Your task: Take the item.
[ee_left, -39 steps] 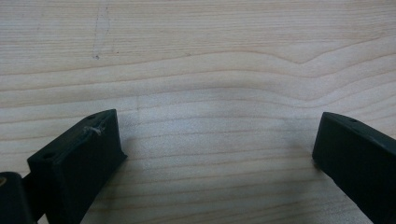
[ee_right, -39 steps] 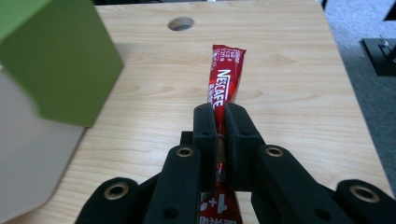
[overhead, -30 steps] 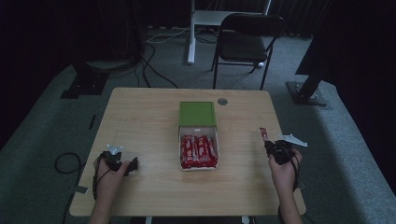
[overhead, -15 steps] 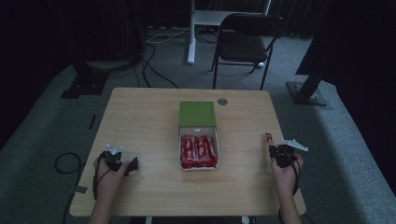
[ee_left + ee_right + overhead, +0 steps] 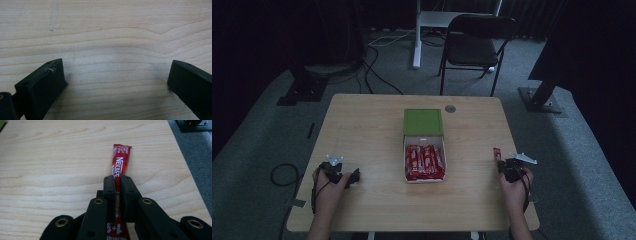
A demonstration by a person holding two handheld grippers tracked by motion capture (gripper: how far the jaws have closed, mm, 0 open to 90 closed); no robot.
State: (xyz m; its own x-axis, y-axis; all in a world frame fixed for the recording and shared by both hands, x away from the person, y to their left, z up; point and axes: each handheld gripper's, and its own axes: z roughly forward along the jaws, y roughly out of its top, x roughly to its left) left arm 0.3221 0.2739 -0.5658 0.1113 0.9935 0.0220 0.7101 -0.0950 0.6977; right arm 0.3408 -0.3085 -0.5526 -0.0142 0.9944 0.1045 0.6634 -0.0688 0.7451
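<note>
High view looks forward and down over the whole pale wooden bench [image 5: 362,125]; both claw views skim that same benchtop closely.

Red coffee stick sachet [image 5: 119,167], right gripper view: white lettering "NESCAFE" runs lengthwise on it. Lower end, below the jaws, reads "1+" and a cut-off figure. Small print at the top end too fine to read. Sachets in the box: lettering illegible.

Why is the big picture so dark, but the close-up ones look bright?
High view: dim room, black surroundings, table dull. Left gripper view: bright wood, soft shadows beside the jaws. Right gripper view: well lit, red sachet lettering sharp, nearest end blurred.
</note>
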